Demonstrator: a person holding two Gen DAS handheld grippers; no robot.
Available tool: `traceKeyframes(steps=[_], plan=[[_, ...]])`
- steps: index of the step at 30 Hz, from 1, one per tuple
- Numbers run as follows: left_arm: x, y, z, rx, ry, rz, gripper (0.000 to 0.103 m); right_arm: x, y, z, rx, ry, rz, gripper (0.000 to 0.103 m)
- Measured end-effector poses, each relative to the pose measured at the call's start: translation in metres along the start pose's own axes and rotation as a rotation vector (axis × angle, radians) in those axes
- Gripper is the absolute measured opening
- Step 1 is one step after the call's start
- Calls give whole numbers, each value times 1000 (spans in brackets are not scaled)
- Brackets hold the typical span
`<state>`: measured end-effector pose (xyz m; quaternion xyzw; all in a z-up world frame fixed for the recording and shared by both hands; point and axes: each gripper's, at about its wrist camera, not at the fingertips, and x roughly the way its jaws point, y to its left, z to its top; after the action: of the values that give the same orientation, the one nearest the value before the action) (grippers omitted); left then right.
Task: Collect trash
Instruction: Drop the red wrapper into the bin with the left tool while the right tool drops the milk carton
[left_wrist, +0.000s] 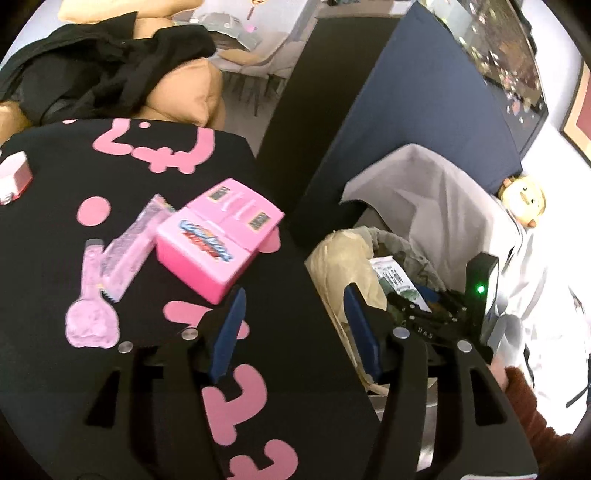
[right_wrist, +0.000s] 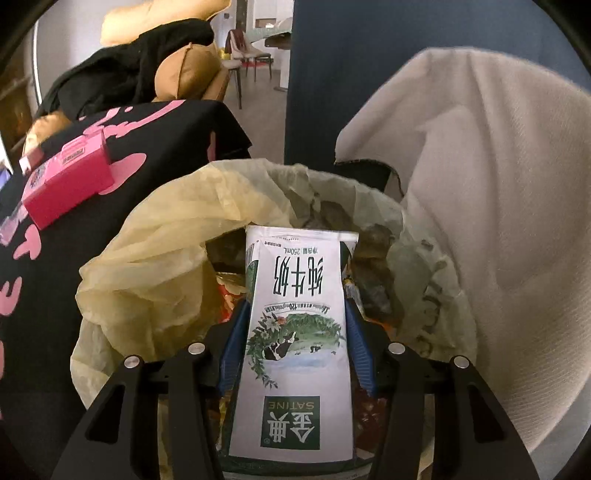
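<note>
Right claw (right_wrist: 297, 328) grips a white-and-green milk carton (right_wrist: 295, 347) between blue pads, directly above the yellow-lined trash bin (right_wrist: 155, 236). Left claw (left_wrist: 293, 317) gapes empty; a pink plastic box (left_wrist: 218, 236) sits ahead-left of it on the black cloth (left_wrist: 55, 258).

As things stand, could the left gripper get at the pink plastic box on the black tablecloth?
Probably yes. The left gripper is open and holds nothing, and the pink plastic box lies just ahead of its left finger on the black tablecloth with pink shapes, its near face unobstructed. A clear plastic wrapper touches only its far-left side.
</note>
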<state>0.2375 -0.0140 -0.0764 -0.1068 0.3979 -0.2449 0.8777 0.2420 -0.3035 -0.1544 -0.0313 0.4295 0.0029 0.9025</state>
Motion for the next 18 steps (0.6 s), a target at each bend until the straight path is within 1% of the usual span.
traceKeyframes(steps=[1, 2, 4, 6, 7, 8, 9, 11, 15, 18], plan=[[-2, 4, 0, -8, -3, 3, 53, 1, -2, -2, 26, 3, 19, 48], [-3, 7, 0, -14, -5, 8, 53, 0, -5, -2, 58, -7, 56, 48], [-7, 15, -1, -27, -9, 18, 53, -4, -9, -4, 91, -24, 91, 48], [-12, 26, -2, -47, -17, 31, 56, -10, -10, -4, 100, -38, 87, 49], [-15, 30, -2, -57, -21, 37, 56, -15, -10, -5, 103, -48, 81, 51], [-18, 35, -3, -68, -27, 45, 57, -19, -11, -4, 107, -57, 83, 56], [-21, 42, -3, -81, -35, 56, 57, -26, -11, -4, 115, -69, 92, 58], [-29, 55, -5, -104, -54, 79, 57, -39, -14, -5, 125, -88, 102, 59], [-44, 78, -5, -135, -86, 121, 58, -65, -9, -3, 111, -132, 78, 59], [-52, 94, -6, -139, -100, 163, 58, -86, -1, 1, 98, -175, 101, 59]])
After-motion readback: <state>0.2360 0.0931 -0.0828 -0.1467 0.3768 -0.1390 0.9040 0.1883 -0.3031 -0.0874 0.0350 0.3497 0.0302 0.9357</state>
